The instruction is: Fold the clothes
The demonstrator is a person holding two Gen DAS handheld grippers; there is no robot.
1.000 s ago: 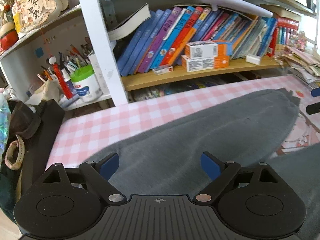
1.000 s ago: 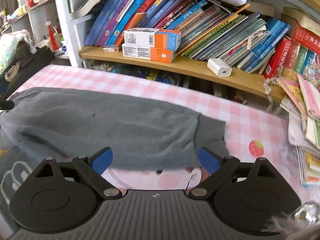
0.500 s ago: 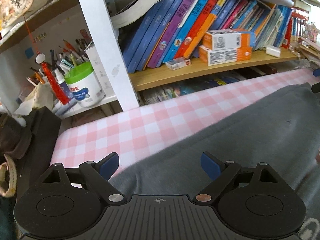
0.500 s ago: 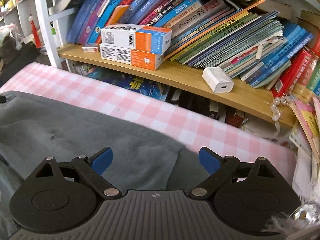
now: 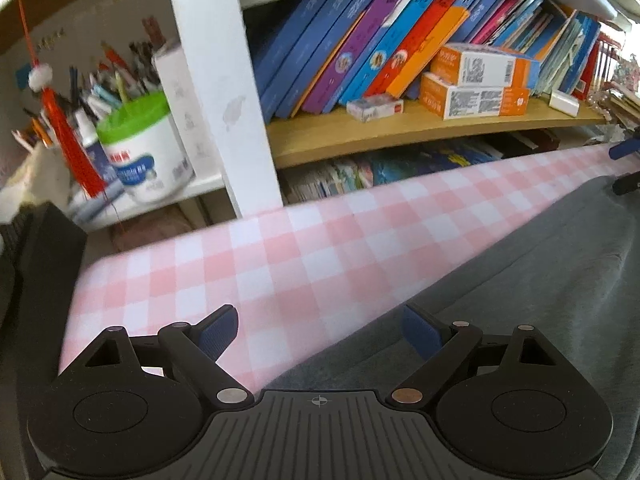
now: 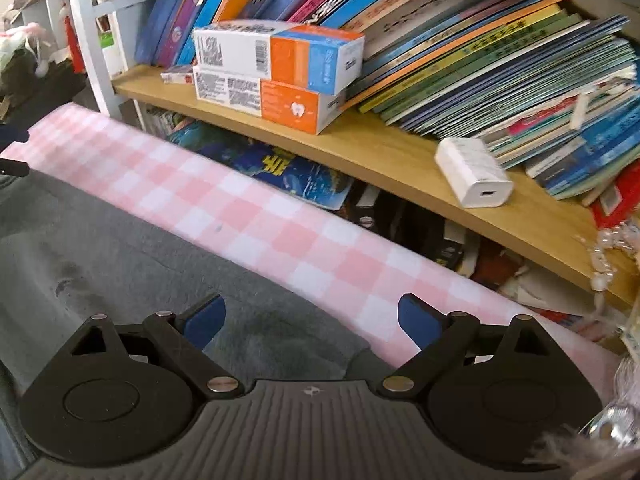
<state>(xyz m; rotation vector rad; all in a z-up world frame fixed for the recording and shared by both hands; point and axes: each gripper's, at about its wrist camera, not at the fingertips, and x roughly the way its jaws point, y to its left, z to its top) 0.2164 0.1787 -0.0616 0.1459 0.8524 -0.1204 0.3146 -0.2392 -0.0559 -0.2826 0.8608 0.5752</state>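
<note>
My left gripper (image 5: 318, 330) hangs with its jaws spread and empty over the far left edge of the grey garment (image 5: 520, 300), which lies flat on the pink checked tablecloth (image 5: 280, 264) in front of the bookshelf (image 6: 400, 152). My right gripper (image 6: 310, 320) is likewise spread with nothing between its jaws, above the garment's far right corner. The fabric looks soft, thick and limp, so I judge it will sag and drag. I would pinch each far corner right at the hem, catching every layer.
</note>
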